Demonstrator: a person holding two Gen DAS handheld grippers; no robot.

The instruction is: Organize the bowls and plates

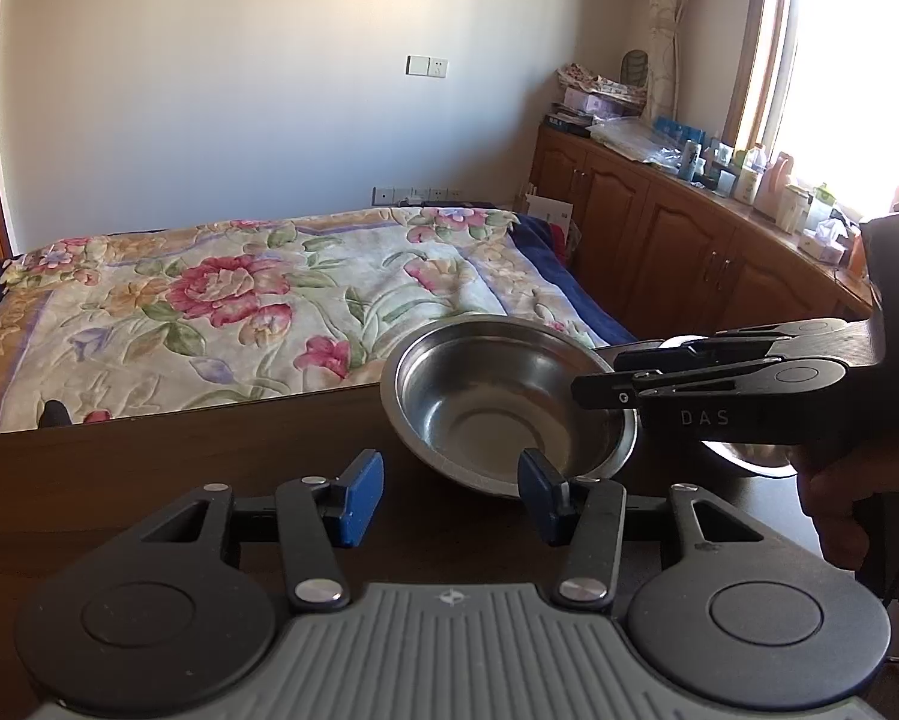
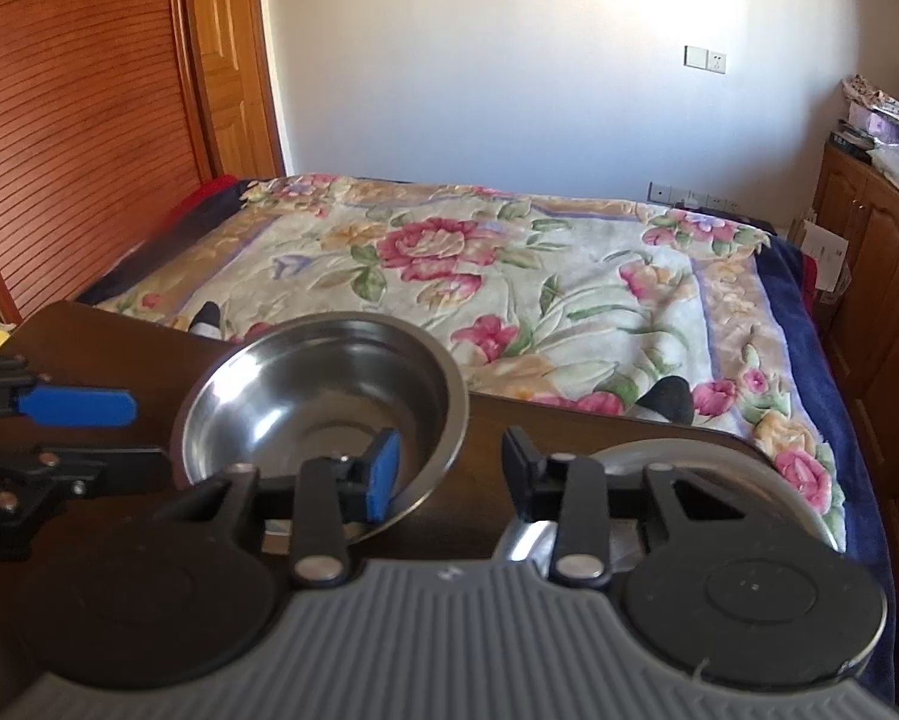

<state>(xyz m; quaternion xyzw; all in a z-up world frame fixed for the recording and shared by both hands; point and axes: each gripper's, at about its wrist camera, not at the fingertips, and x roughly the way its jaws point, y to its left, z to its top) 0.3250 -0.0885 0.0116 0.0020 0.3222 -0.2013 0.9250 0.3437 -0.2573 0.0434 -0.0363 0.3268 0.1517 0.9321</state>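
— Where's the bowl, and which of your hands is closer?

— The steel bowl (image 1: pixel 509 402) sits on the dark counter (image 1: pixel 149 480), near the edge that meets the bed (image 1: pixel 209 294); from my left hand-held gripper (image 1: pixel 449 498) it lies ahead and to the right, its near rim just past my right blue pad (image 1: pixel 536 480); from my right hand-held gripper (image 2: pixel 449 468) it lies ahead and to the left, with my left pad (image 2: pixel 383 468) over its near rim.

— Are they gripping anything?

— No; both are spread and empty; I judge the right one nearer, since one finger already overlaps the rim, though I cannot tell whether it touches.

— Anything hidden?

— A second steel dish (image 2: pixel 719 480) lies to the right, mostly behind my right gripper; plate or bowl, I cannot say.
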